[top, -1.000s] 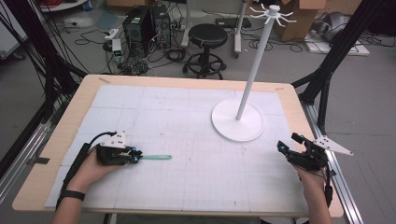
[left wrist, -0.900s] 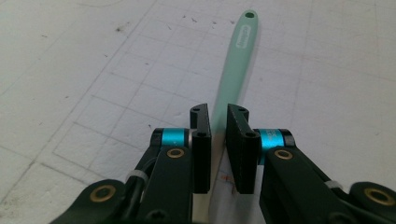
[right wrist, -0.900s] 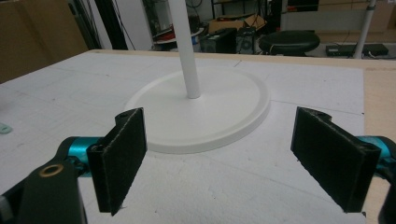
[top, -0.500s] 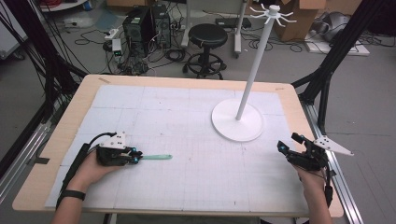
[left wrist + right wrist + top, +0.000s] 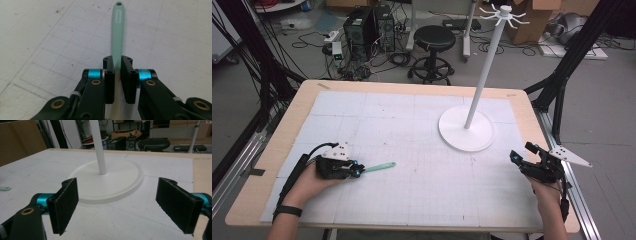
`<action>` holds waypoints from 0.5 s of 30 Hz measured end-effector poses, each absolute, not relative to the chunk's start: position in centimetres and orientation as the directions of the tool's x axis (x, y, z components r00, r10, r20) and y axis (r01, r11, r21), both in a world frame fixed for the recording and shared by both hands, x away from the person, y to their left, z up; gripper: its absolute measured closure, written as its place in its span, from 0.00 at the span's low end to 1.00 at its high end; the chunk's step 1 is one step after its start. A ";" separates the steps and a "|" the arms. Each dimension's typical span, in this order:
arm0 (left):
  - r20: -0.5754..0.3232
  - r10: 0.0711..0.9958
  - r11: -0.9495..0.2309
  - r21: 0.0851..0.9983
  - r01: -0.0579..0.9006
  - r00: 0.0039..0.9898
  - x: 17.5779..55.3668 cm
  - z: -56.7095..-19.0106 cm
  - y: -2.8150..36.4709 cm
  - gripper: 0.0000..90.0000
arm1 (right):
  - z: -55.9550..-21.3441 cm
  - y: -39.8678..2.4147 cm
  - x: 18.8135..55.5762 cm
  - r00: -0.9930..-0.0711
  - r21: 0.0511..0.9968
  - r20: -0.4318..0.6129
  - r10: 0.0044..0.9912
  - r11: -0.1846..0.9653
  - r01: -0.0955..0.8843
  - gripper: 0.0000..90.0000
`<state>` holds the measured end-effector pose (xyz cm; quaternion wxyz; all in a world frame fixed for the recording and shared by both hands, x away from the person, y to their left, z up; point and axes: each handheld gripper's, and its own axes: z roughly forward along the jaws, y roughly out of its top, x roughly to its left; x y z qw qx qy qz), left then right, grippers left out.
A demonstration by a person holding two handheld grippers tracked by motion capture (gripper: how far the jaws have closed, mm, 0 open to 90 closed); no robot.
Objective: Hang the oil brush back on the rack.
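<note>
From the high view, the left black gripper [image 5: 356,170] sits in the lower left of the frame, low on the white gridded mat [image 5: 412,150]. Its jaws are closed on one end of a thin mint-green plastic spatula handle [image 5: 379,167], which pokes out to the right and lies flat. Compared with the pictures from a moment ago, almost nothing has moved: the handle lies in the same spot and points the same way. I think the squeeze is done but the lift has not begun. The right black gripper [image 5: 518,159] waits in the lower right, beside the tall white hanging stand with a round base [image 5: 467,130] and little hooks on top. It has not moved either.

In the left gripper view, the two jaws pinch the green handle [image 5: 118,27] in the middle of the frame. The handle runs up to a small hole at its far end, near the top.

In the right gripper view, the jaws stand wide apart with nothing between them. The round white base [image 5: 110,182] fills the middle, and the tip of the green handle [image 5: 5,188] peeks in at the left edge.
</note>
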<state>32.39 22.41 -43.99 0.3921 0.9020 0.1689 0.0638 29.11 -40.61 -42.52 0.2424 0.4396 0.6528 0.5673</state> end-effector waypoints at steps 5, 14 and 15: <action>-0.024 0.363 -0.641 0.719 0.268 0.931 32.4 -43.9 22.3 0.91 | -42.5 -40.6 29.1 -0.497 0.954 0.183 0.848 -0.031 0.299 0.19; -0.023 0.373 -0.664 0.691 0.284 0.928 32.5 -43.6 21.8 0.91 | -42.6 -40.5 29.2 -0.507 0.954 0.176 0.844 -0.020 0.298 0.19; -0.017 0.369 -0.672 0.686 0.279 0.929 32.5 -43.5 21.8 0.91 | -42.5 -40.5 29.1 -0.507 0.955 0.175 0.844 -0.019 0.297 0.19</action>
